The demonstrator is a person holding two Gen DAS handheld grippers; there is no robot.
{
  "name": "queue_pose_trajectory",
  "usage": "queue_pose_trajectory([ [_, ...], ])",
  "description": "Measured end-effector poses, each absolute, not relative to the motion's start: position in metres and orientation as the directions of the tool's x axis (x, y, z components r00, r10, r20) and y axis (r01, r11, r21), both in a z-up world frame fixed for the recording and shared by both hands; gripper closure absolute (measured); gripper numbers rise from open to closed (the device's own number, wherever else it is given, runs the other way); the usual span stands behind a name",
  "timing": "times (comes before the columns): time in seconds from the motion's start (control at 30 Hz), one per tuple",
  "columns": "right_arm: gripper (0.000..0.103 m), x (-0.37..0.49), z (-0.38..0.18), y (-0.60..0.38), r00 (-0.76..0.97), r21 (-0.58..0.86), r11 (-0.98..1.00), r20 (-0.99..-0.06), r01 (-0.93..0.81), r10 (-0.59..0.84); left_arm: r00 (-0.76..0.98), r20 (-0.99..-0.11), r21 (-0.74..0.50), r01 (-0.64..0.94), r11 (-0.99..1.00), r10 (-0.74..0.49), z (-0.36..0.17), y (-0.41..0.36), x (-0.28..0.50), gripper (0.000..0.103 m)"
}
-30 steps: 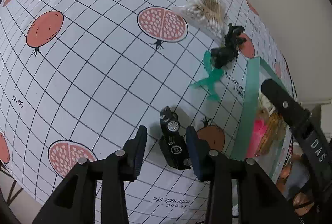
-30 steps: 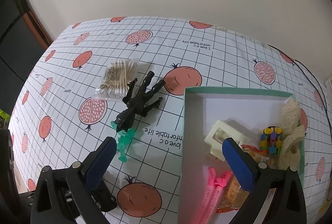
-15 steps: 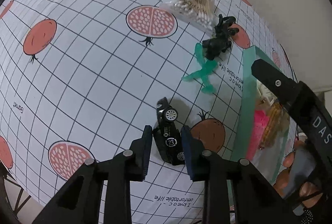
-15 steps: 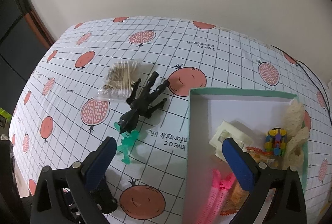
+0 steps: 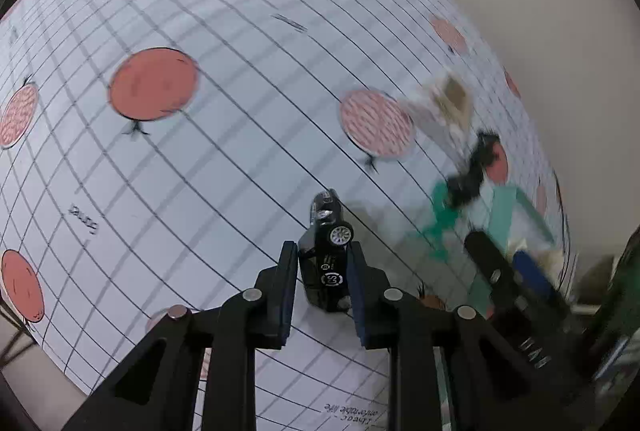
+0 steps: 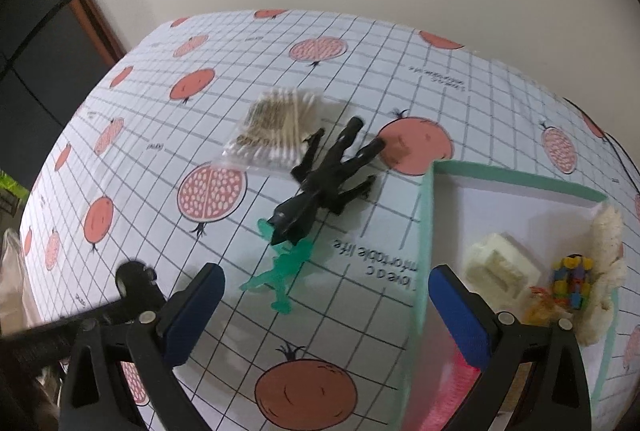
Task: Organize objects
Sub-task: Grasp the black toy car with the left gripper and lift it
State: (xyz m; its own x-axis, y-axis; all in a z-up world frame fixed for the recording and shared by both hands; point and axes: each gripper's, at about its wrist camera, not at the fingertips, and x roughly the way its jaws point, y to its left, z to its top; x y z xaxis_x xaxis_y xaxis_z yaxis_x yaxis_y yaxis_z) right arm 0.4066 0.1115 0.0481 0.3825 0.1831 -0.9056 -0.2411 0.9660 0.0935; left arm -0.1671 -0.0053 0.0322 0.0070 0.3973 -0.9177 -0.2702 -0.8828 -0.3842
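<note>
Left hand-held gripper (image 5: 322, 273): both pads pressed on the sides of the black toy car (image 5: 326, 259), so it's clamped on it. Car sits between the fingertips, nose pointing away from the camera, one side wheel facing up-right, roughly half its body sticking out past the tips. Left view is motion-blurred on the right side; can't tell for sure whether the car is off the worktop (image 5: 200, 171) or touching it. Gripper points forward and down over the pomegranate-print cloth.

Right hand-held gripper (image 6: 326, 305): jaws wide apart, nothing between the blue pads (image 6: 460, 315). It hangs above the worktop, straddling the left wall of the green-rimmed box (image 6: 424, 239); right finger is over the box interior, left finger over the cloth.

On the cloth ahead of the right gripper: green plastic figure (image 6: 286, 267) lying flat, black figure (image 6: 328, 183) just behind it with its head overlapping the green one, and a bag of cotton swabs (image 6: 276, 135) just beyond, touching the black figure's limbs.

In the box, far right side: cream clip-like part (image 6: 500, 267), multicoloured block toy (image 6: 572, 281), white puffy snacks (image 6: 608, 263) against the right wall, something pink (image 6: 460, 387) at the near edge, mostly hidden by the finger.
</note>
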Motion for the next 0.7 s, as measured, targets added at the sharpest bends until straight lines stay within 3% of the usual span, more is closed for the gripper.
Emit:
queue_pose_trajectory([
  [0.2,0.000,0.404,0.031,0.125,0.347,0.080,0.963,-0.922,-0.259,0.170,-0.019,-0.911,-0.401,-0.196,-0.895,0.412,0.025,-0.014,-0.188,0.078],
  [0.7,0.000,0.404,0.002,0.143,0.321,0.008,0.963,-0.942,-0.269,0.097,-0.017,-0.927,-0.362,-0.226,-0.904,0.375,0.015,-0.008,-0.202,0.078],
])
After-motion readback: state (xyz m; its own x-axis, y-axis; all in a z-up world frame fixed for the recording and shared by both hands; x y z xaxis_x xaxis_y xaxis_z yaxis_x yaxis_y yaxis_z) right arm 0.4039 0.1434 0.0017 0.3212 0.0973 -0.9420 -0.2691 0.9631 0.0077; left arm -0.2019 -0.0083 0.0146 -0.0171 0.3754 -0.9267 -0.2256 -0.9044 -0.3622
